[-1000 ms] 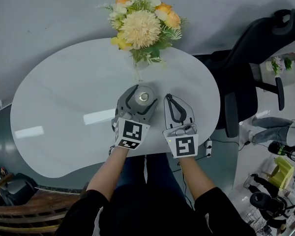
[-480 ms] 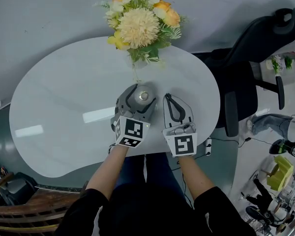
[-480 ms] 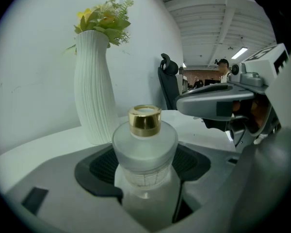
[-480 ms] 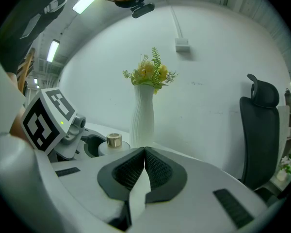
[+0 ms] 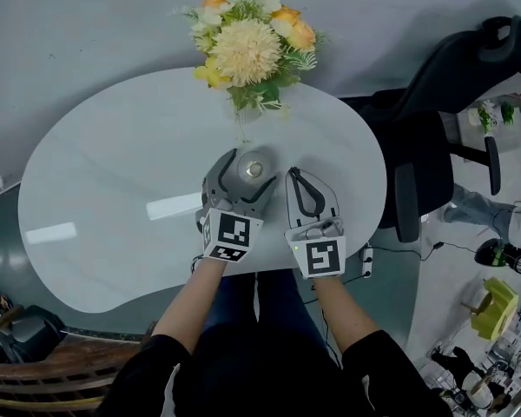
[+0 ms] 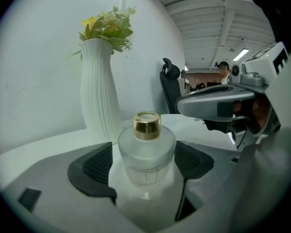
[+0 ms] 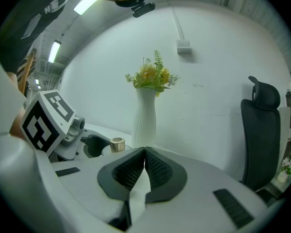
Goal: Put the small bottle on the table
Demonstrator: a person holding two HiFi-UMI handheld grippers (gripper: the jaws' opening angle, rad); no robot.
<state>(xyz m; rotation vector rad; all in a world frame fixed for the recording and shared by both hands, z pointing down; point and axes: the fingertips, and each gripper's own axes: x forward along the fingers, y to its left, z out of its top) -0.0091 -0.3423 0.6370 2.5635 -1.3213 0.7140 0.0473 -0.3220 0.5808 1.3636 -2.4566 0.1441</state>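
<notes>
Small bottle point(image 6: 146, 152) standing upright on the desk point(image 5: 104, 198), just in front of the white vase point(image 6: 99, 91), between the jaws of the left gripper point(image 5: 254, 168). These jaws have just been opening and now stand wide, pads off the glass. Risk: a skewed withdrawal could let a pad catch the bottle, dragging or toppling it. Right gripper point(image 5: 296, 174) closed and empty alongside. Both forearms reach over the near edge, grippers tipped slightly downward.

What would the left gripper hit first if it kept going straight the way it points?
The small bottle: it stands between the left gripper's fingers, which have just been opening, so it likely gets pushed first.
</notes>
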